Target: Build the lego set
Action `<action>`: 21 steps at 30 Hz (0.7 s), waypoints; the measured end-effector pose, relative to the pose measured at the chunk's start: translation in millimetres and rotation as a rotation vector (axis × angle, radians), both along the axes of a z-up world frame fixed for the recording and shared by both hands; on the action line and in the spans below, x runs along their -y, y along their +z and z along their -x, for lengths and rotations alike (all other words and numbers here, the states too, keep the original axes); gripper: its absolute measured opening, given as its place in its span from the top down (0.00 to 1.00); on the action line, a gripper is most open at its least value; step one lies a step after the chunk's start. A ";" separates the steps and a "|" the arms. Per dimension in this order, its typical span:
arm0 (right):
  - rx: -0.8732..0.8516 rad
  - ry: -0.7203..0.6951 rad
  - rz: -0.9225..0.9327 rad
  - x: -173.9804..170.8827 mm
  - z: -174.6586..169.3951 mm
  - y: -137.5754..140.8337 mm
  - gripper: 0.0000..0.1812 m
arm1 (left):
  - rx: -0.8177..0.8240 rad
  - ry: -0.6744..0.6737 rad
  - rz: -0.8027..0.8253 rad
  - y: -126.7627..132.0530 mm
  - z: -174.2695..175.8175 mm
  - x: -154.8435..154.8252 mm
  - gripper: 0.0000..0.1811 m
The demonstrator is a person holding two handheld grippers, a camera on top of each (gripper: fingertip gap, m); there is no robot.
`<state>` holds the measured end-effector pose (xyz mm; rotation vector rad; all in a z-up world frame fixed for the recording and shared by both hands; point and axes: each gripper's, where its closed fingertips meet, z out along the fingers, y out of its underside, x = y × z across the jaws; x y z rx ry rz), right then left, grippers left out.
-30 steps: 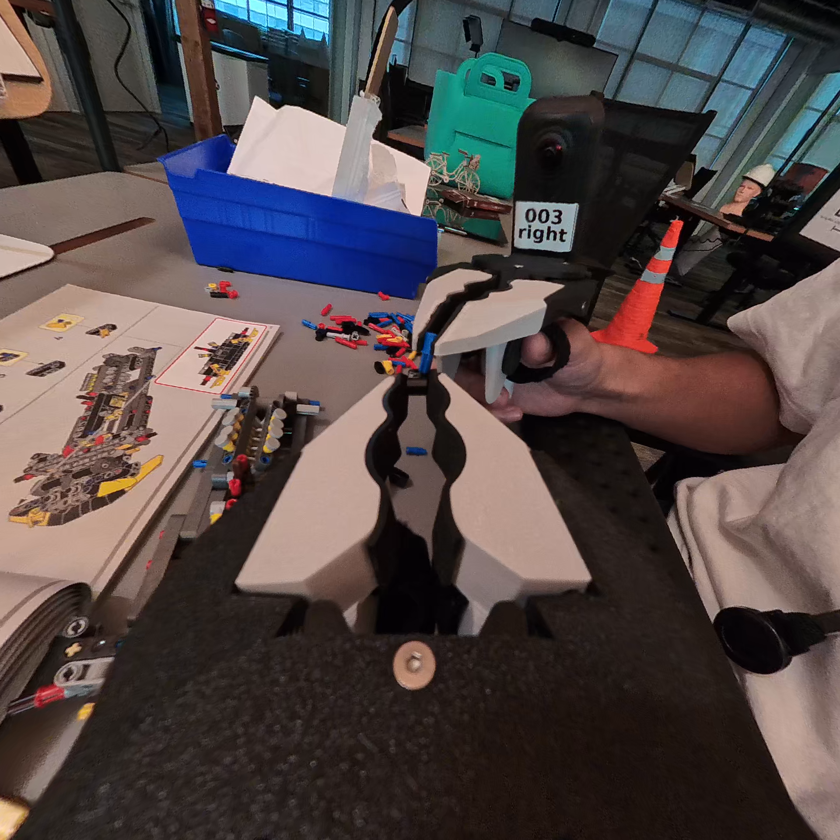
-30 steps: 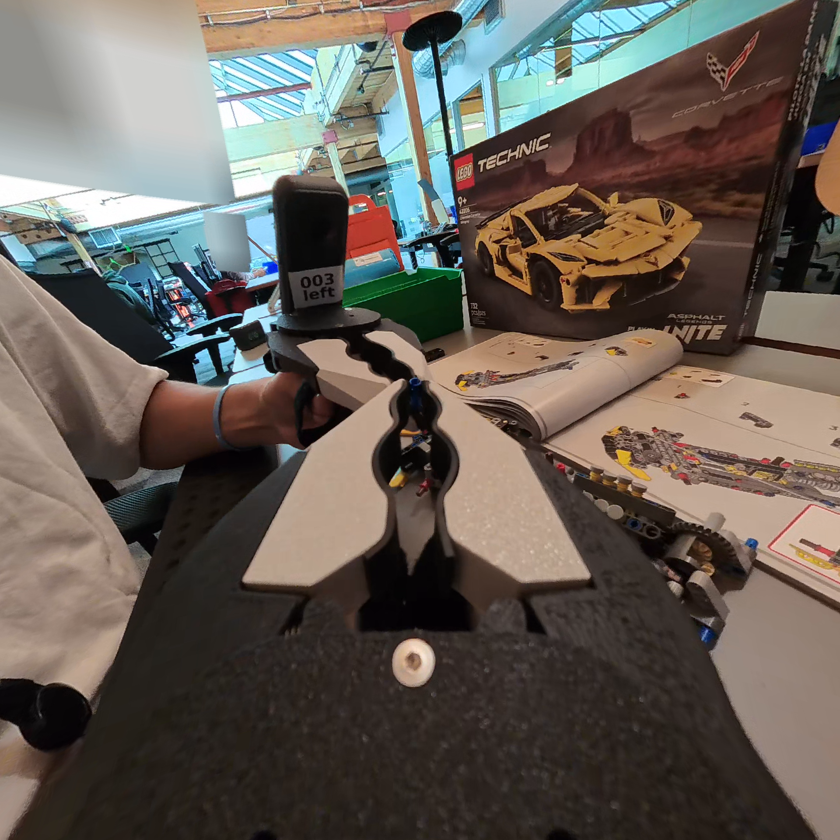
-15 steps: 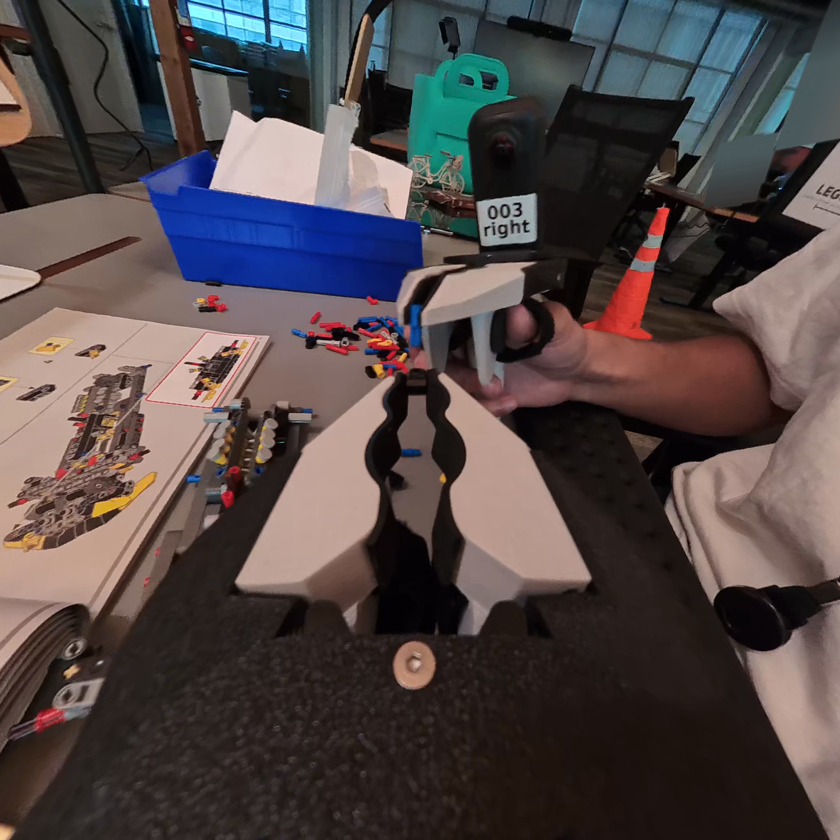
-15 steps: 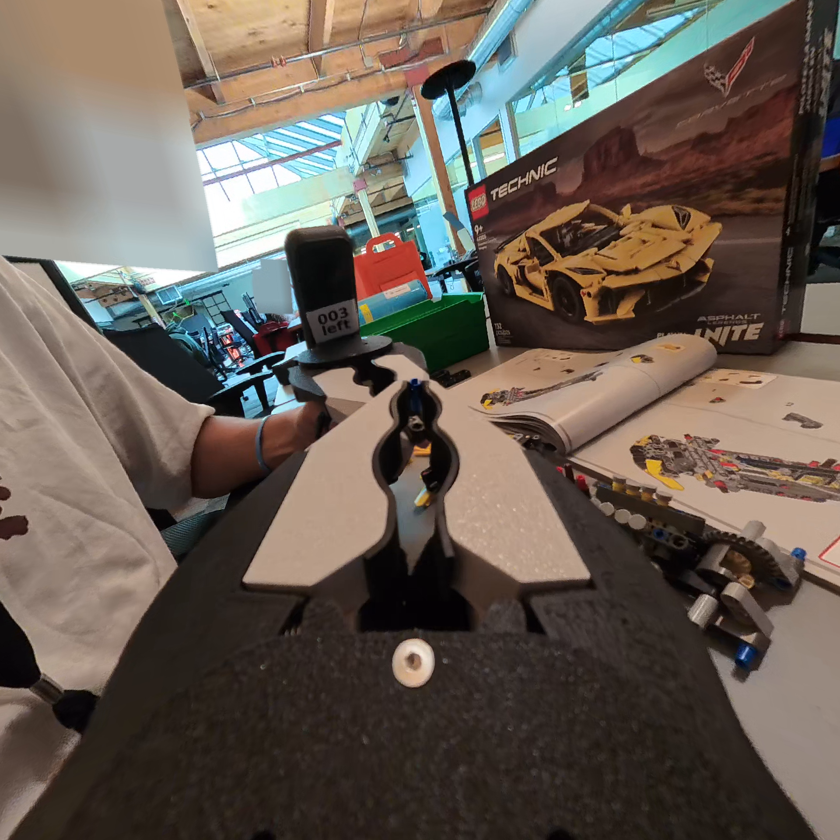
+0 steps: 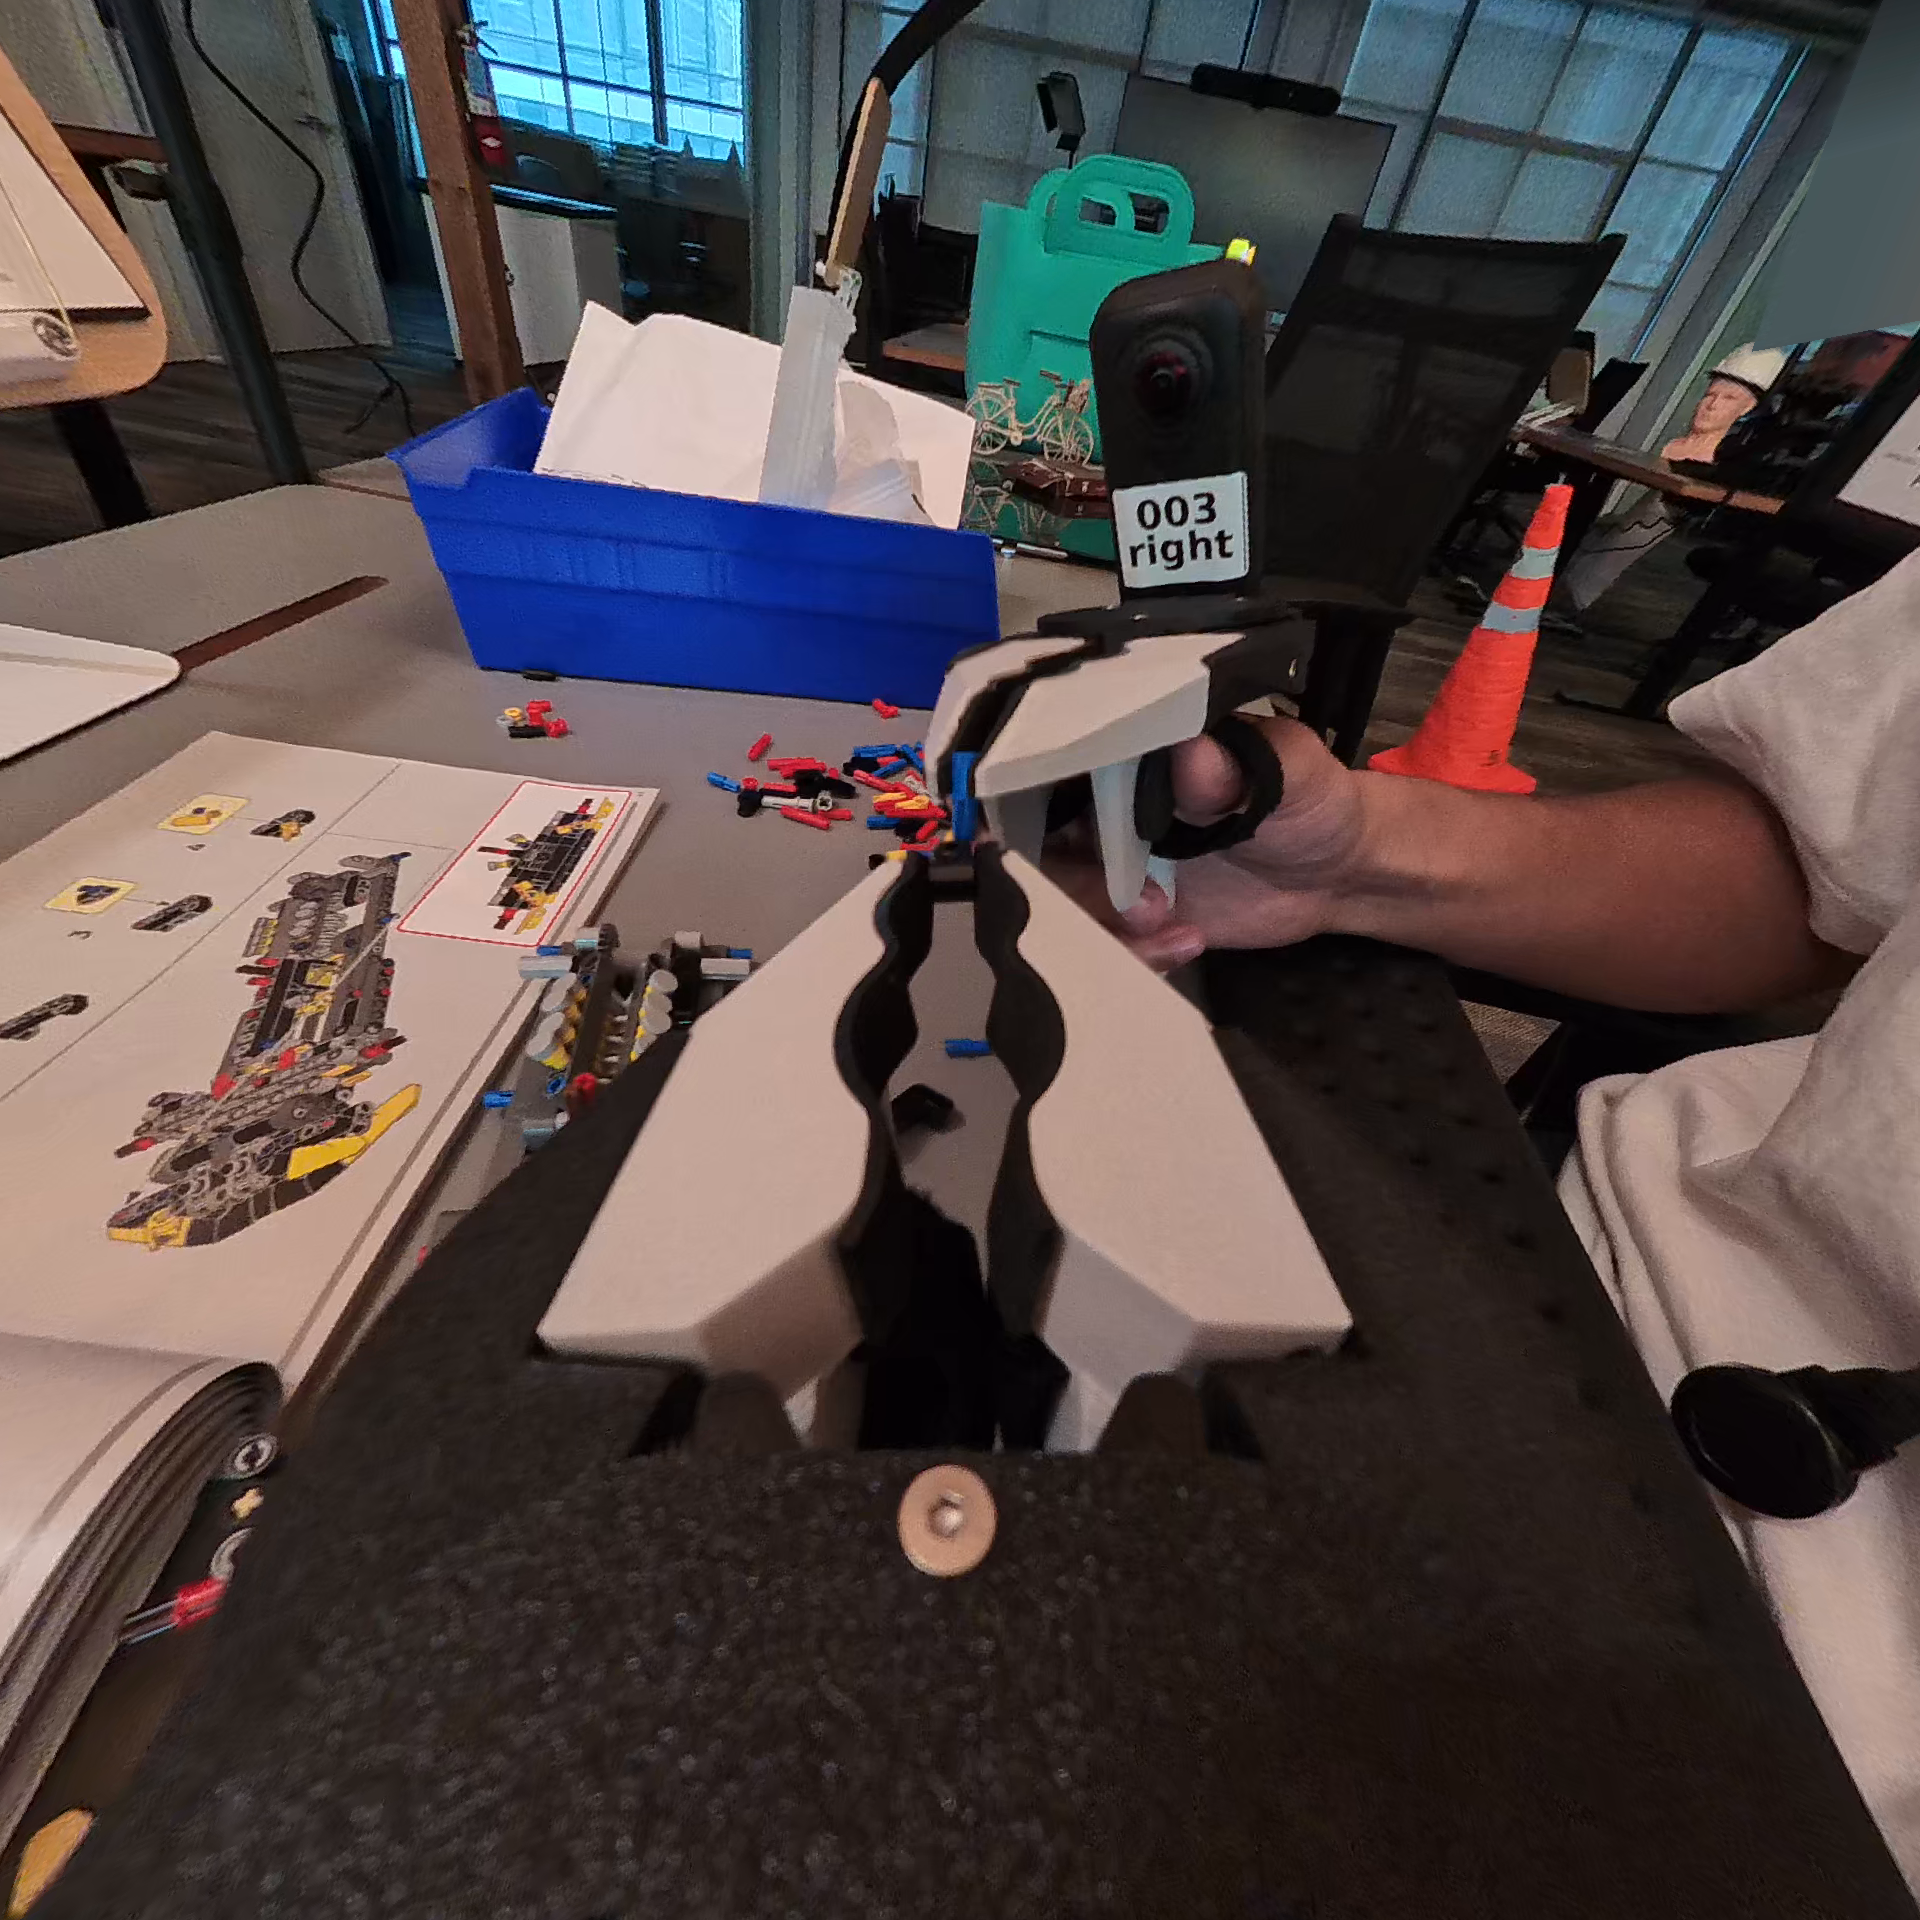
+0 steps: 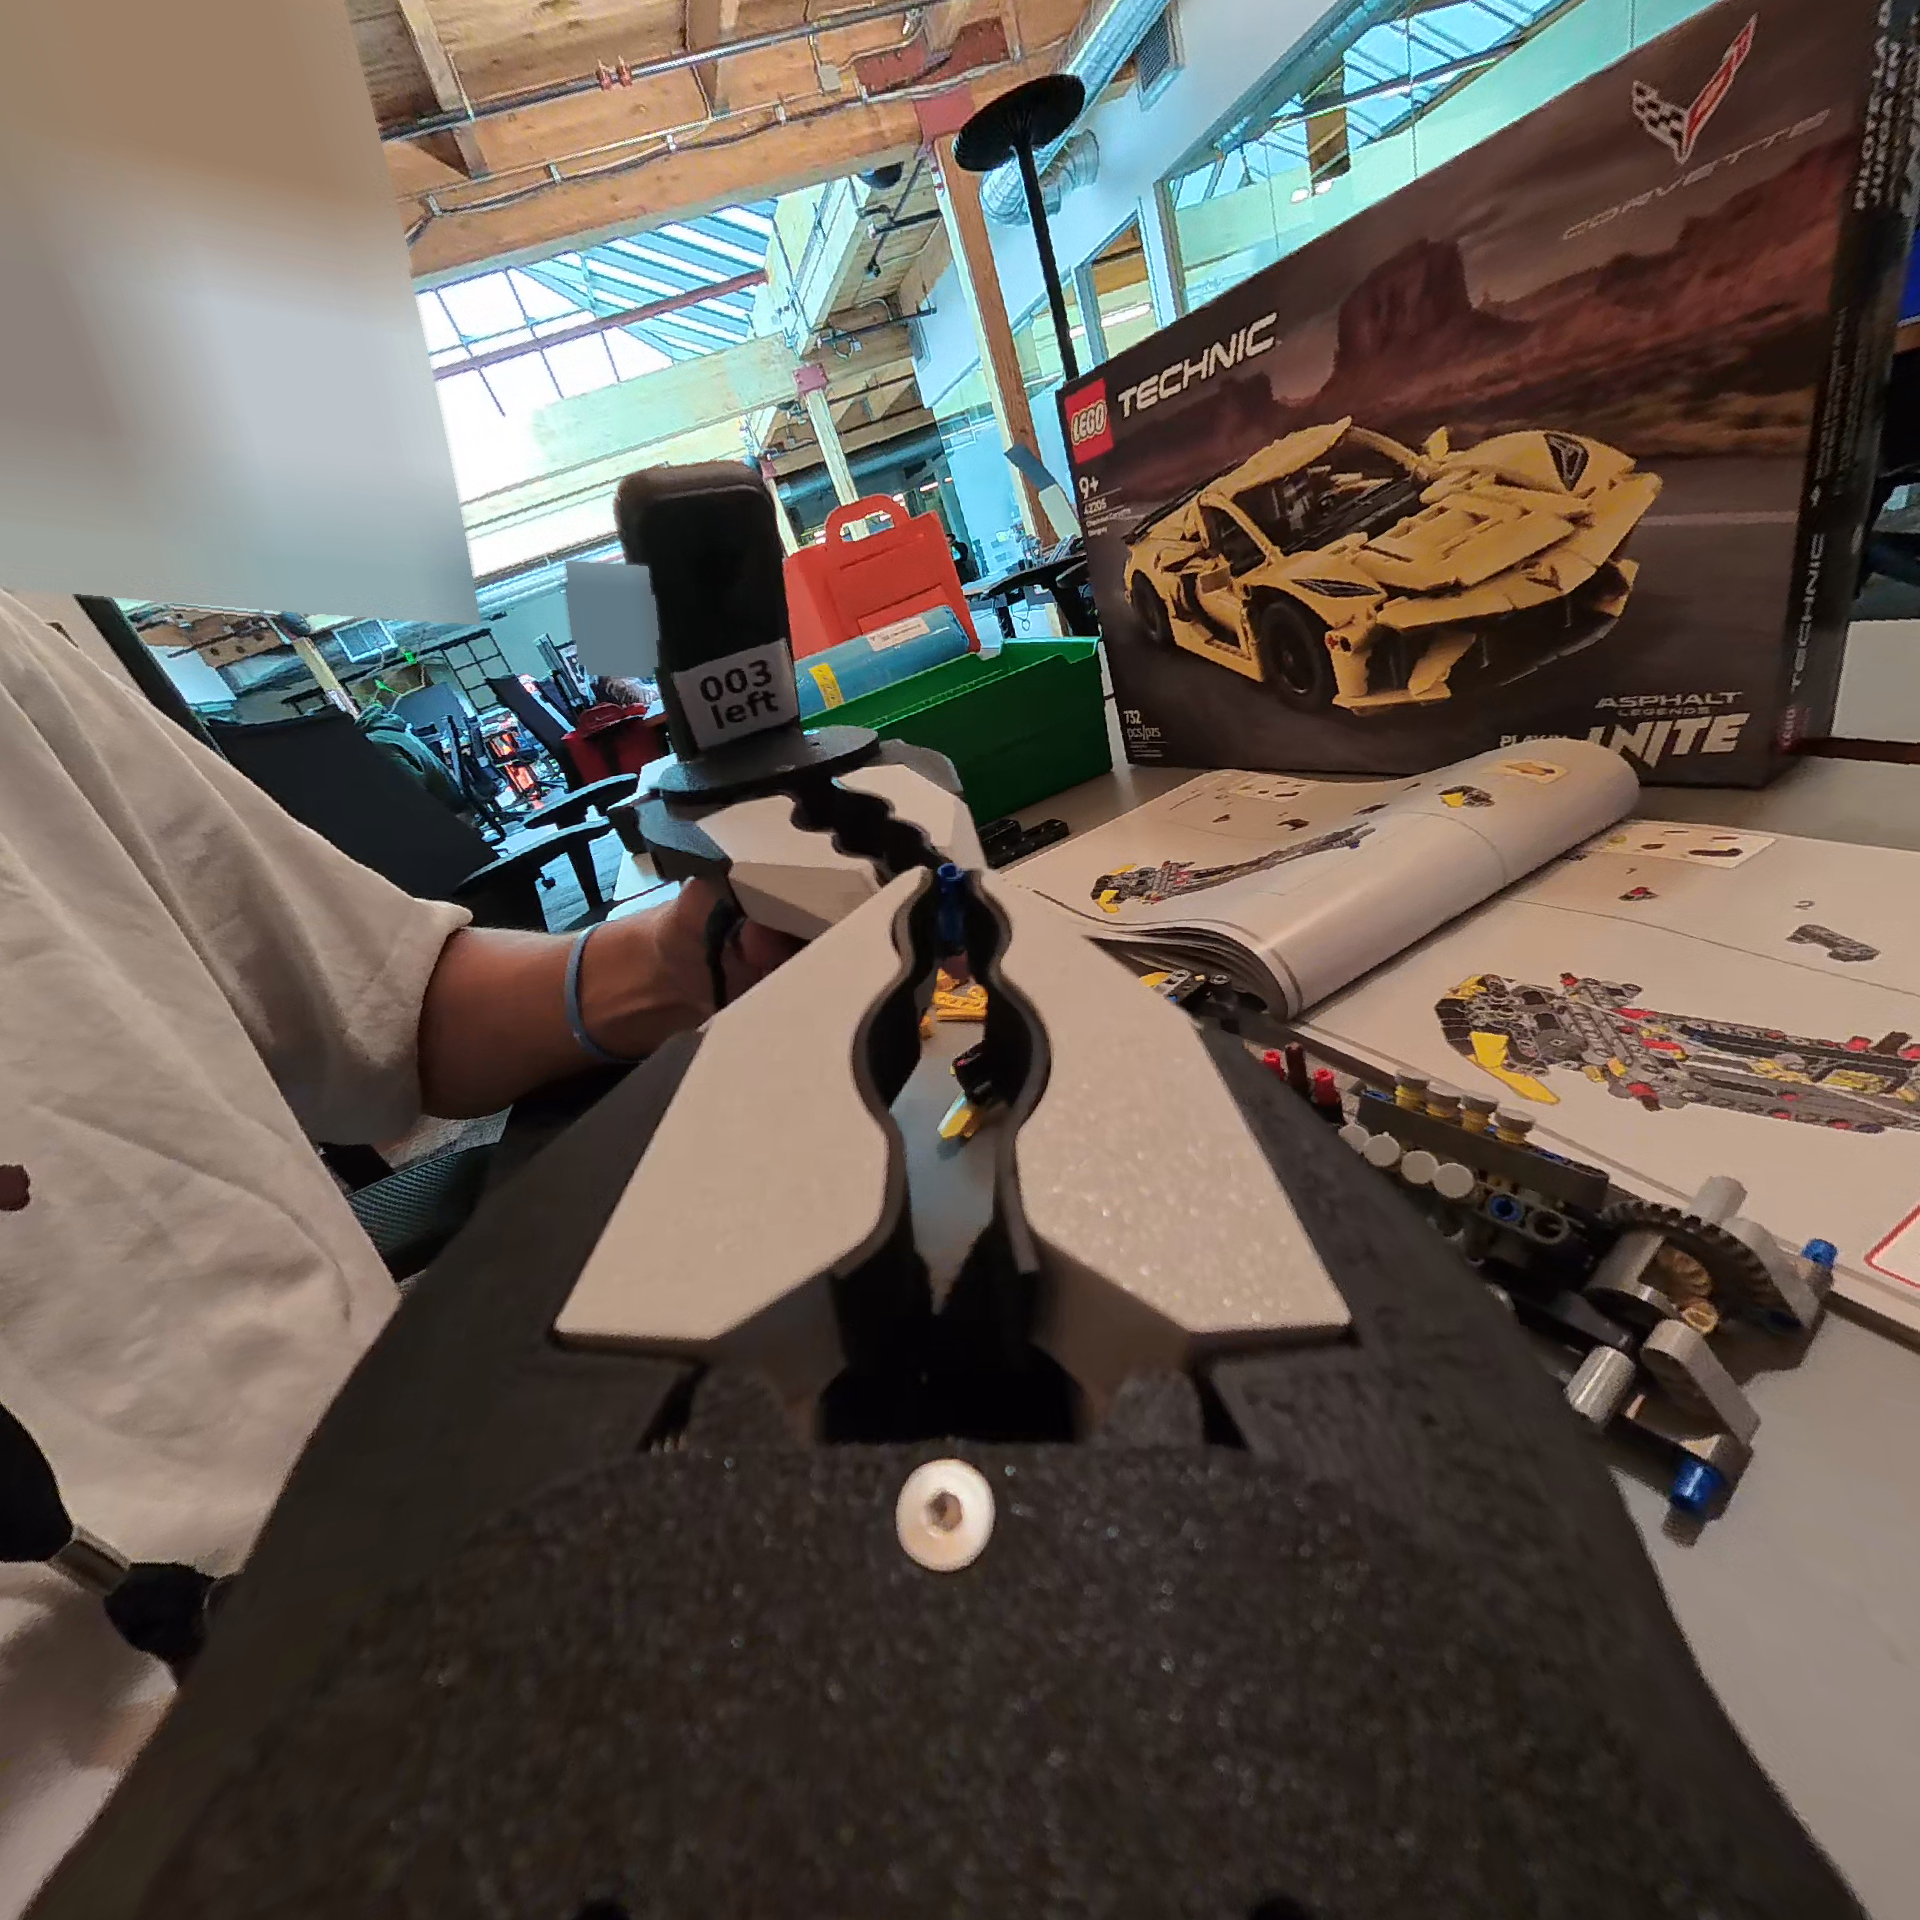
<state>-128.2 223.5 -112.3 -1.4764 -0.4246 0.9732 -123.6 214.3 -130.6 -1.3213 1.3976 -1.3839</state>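
Above the table (image 5: 665,862), my right tool (image 6: 951,883) pinched a tiny, light, stiff blue pin (image 6: 948,902) endwise, my left tool (image 5: 951,868) clamping a small dark piece (image 5: 949,871).

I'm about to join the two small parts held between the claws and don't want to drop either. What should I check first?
1. Right claw shut on the blue pin: ok.
2. Left claw holding its dark piece: ok.
3. The two tips close together: ok.
4. Pin lined up with a hole: cannot tell.
5. Half-built car frame lying clear of both claws: ok.
6. Instruction book open: ok.
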 end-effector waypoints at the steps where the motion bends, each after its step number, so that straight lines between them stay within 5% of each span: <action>1: -0.005 0.000 -0.007 0.3 -0.2 1.7 0.98 | -0.010 0.000 -0.011 -2.0 -0.4 0.5 0.96; 21: 0.042 -0.020 0.008 -2.6 0.5 -5.9 0.99 | -0.029 0.043 -0.086 -8.0 -3.3 -1.2 0.96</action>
